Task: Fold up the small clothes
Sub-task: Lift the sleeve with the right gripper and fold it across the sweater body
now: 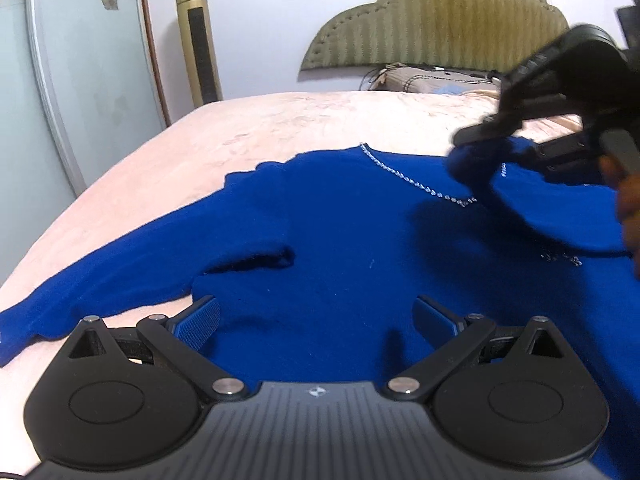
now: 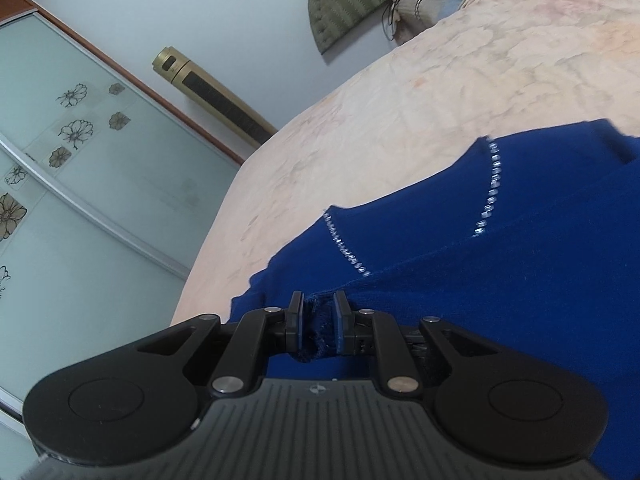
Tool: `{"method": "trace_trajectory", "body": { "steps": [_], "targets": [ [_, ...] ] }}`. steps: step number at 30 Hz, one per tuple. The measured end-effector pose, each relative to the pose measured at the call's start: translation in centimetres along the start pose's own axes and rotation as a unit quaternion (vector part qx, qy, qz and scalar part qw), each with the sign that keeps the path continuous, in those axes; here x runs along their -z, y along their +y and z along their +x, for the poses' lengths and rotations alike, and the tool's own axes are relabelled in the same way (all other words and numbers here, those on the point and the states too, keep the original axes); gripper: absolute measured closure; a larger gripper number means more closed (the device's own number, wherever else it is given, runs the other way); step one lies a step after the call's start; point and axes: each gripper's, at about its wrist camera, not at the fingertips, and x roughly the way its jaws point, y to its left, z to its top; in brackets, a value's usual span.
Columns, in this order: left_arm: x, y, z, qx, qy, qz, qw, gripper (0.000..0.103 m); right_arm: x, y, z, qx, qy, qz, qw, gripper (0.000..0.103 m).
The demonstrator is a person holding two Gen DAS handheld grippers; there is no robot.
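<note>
A royal-blue knit sweater [image 1: 340, 240] with a beaded V neckline [image 1: 416, 184] lies spread on the bed, one sleeve [image 1: 80, 300] trailing toward the near left. My left gripper [image 1: 316, 320] hovers open just above the sweater's lower body, nothing between its blue pads [image 1: 200, 320]. My right gripper [image 2: 318, 320] is shut on a bunched fold of the sweater's edge. In the left wrist view that right gripper [image 1: 496, 140] is lifted at the far right, carrying the blue cloth over the neckline; a hand shows at the right edge.
The bed has a pale pink bedspread [image 1: 260, 128]. A padded olive headboard [image 1: 440, 20] and a pillow [image 1: 432, 78] are at the far end. A gold tower fan [image 1: 198, 40] and a sliding glass door [image 1: 80, 72] stand left of the bed.
</note>
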Motion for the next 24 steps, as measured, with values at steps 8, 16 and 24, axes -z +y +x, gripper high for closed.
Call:
{"method": "trace_trajectory", "body": {
  "steps": [8,16,24],
  "targets": [
    [0.8,0.4,0.3,-0.013,0.011,0.015,0.9997,0.000,0.0,1.9,2.3,-0.008,0.003,-0.002,1.000,0.084],
    [1.2,1.9,0.3,-0.009,0.026,-0.002,0.9996,0.000,0.8,4.0,4.8,-0.019,0.018,-0.020,0.999,0.084],
    [1.5,2.6,0.3,-0.011,0.032,-0.010,0.9994,0.000,1.2,5.3,6.5,-0.019,0.027,-0.029,0.999,0.084]
  ]
}}
